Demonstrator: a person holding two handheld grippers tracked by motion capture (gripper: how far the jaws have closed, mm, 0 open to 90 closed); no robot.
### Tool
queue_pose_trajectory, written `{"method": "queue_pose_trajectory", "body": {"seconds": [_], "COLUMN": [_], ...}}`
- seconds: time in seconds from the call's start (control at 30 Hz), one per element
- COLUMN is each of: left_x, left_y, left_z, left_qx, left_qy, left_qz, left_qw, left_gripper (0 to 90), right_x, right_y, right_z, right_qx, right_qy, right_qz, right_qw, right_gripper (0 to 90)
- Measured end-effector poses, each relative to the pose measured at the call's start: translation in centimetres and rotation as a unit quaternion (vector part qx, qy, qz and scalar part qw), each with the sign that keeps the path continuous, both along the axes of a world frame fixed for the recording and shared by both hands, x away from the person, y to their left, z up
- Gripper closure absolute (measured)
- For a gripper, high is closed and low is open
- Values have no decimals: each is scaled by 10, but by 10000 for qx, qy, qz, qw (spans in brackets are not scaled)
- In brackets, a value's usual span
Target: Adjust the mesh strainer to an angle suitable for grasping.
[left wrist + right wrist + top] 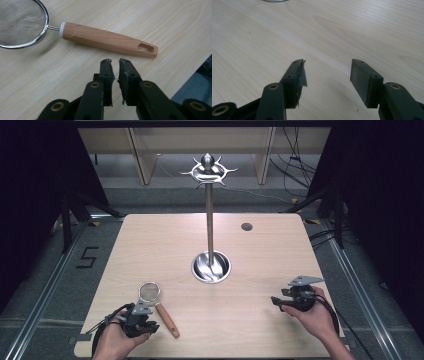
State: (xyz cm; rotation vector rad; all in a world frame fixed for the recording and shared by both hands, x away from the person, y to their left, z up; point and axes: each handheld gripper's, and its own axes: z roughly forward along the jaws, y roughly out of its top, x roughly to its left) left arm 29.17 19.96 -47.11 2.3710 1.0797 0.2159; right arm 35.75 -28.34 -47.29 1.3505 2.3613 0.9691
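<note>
One strainer (150, 292) on table (260, 320), just ahead of left gripper (114, 62), nearly closed, empty. Light, stiff; mesh dents easily. Grip wooden handle (107, 39) mid-length. Right gripper (327, 67) open, empty.

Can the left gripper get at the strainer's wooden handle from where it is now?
Probably yes. The left gripper sits just short of the strainer's wooden handle with only bare table between them, but its jaws are nearly closed and would need to open first.

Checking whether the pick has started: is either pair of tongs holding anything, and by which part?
Nothing is held. The left tongs are nearly closed on empty air just short of the strainer's wooden handle; the right tongs stand open over bare table.
</note>
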Motion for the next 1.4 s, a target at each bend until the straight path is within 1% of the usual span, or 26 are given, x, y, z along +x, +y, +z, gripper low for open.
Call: {"method": "queue_pose_trajectory", "body": {"seconds": [0.03, 0.07, 0.1, 0.13, 0.17, 0.2, 0.27, 0.33, 0.37, 0.4, 0.43, 0.5, 0.53, 0.6, 0.73, 0.8, 0.9, 0.93, 0.97, 1.0, 1.03, 1.1, 1.13, 1.23, 1.3, 1.4], "left_x": [1, 3, 3, 4, 4, 6, 8, 8, 9, 10, 12, 13, 16, 17, 26, 28, 30, 33, 33, 39, 40, 43, 48, 52, 57, 69], "left_y": [0, 0, -1, -4, -4, -4, -7, -10, -11, -13, -14, -16, -18, -19, -25, -28, -31, -35, -35, -37, -39, -41, -44, -50, -54, -65], "left_z": [-1, -3, -5, -8, -8, -8, -11, -12, -13, -14, -14, -15, -15, -16, -15, -16, -16, -16, -16, -15, -16, -16, -15, -15, -15, -14], "left_qx": [106, 262, 428, 543, 543, 633, 684, 650, 662, 686, 745, 746, 805, 760, 860, 829, 864, 787, 787, 884, 785, 714, 839, 841, 818, 873], "left_qy": [60, 114, 56, 128, 128, 235, 308, 324, 325, 315, 337, 341, 383, 397, 435, 415, 373, 389, 389, 420, 403, 399, 429, 445, 385, 406], "left_qz": [-133, -246, -210, -247, -247, -400, -424, -382, -450, -360, -437, -412, -455, -456, -586, -565, -614, -567, -567, -681, -584, -559, -676, -656, -655, -705], "left_qw": [9998, 9993, 9988, 9981, 9981, 9969, 9963, 9966, 9963, 9965, 9957, 9958, 9950, 9953, 9936, 9941, 9937, 9945, 9945, 9929, 9944, 9951, 9933, 9933, 9937, 9929], "left_gripper": [828, 856, 890, 891, 892, 892, 893, 893, 893, 893, 893, 893, 893, 893, 893, 893, 893, 892, 892, 892, 892, 892, 892, 892, 892, 892], "right_x": [0, 2, -1, 0, 0, 0, 0, -1, 0, -1, -1, -1, -1, 0, 0, -1, -1, -1, -1, -1, 0, -1, -1, 0, 0, -1], "right_y": [0, -3, -2, -4, -4, -4, -4, -4, -4, -3, -3, -3, -4, -4, -4, -4, -2, -3, -3, -3, -2, -1, -2, -2, -2, -2], "right_z": [1, -1, 1, 0, 0, 0, 0, 0, 1, 1, 1, 1, 0, 0, 0, 0, 1, 0, 0, 0, -1, -1, -2, -2, -2, -2], "right_qx": [-38, -104, -35, -86, -79, -79, -81, -79, -86, -41, -48, -55, -66, -96, -78, -77, -25, -70, -70, -83, -56, -41, -89, -82, -79, -69], "right_qy": [37, -195, 1, -105, -86, -86, -102, -74, -84, -31, -8, -12, -62, -96, -95, -70, -8, -46, -46, -73, -115, -103, -159, -123, -130, -125], "right_qz": [-1, 178, -11, 86, 64, 64, 86, 48, 77, 37, 23, 41, 57, 92, 88, 59, 6, 67, 67, 80, 73, 43, 117, 110, 105, 102], "right_qw": [10000, 9996, 10000, 9999, 9999, 9999, 9999, 9999, 9999, 10000, 10000, 10000, 9999, 9999, 9999, 9999, 10000, 9999, 9999, 9999, 9999, 9999, 9998, 9998, 9998, 9998], "right_gripper": [454, 454, 454, 454, 454, 454, 454, 454, 454, 454, 454, 454, 454, 454, 454, 454, 454, 454, 454, 454, 454, 454, 453, 453, 453, 453]}}
